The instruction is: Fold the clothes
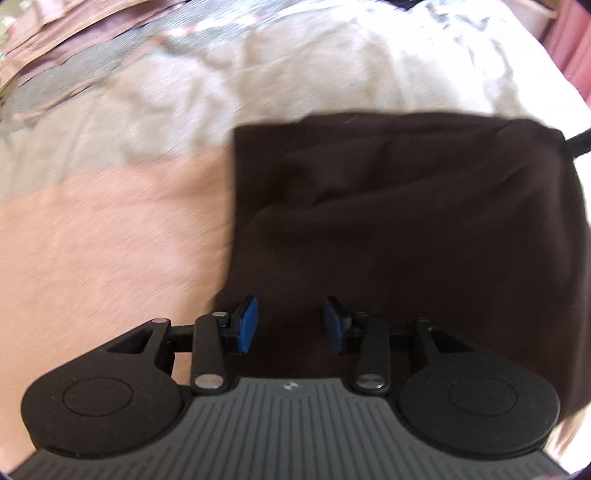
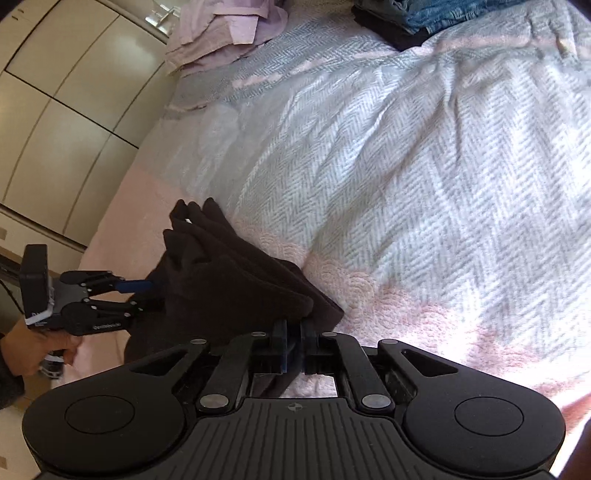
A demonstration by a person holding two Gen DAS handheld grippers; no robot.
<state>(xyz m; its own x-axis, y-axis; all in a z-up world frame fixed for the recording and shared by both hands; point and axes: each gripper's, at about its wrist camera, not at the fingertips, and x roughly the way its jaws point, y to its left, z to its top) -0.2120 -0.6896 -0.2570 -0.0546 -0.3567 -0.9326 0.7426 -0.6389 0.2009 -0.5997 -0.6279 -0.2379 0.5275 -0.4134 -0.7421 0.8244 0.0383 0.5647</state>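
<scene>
A dark brown garment point(image 1: 406, 229), folded into a thick rectangle, lies over the bed in the left wrist view. My left gripper point(image 1: 290, 325) hovers at its near edge, jaws apart, with both blue pads point(image 1: 248, 325) bare and the cloth behind them. In the right wrist view the garment point(image 2: 229, 291) is bunched and raised off the bed. My right gripper point(image 2: 293, 347) is shut on its near corner. The left gripper point(image 2: 142, 295) reaches its left edge from the side, held by a person's hand point(image 2: 37, 347).
The bed cover point(image 2: 406, 166) is white-grey herringbone with pink panels. A lilac clothes pile point(image 2: 229, 29) sits at its far left corner, and folded blue and dark clothes point(image 2: 424, 18) at the far right. Cream wardrobe doors point(image 2: 55, 110) stand beside the bed.
</scene>
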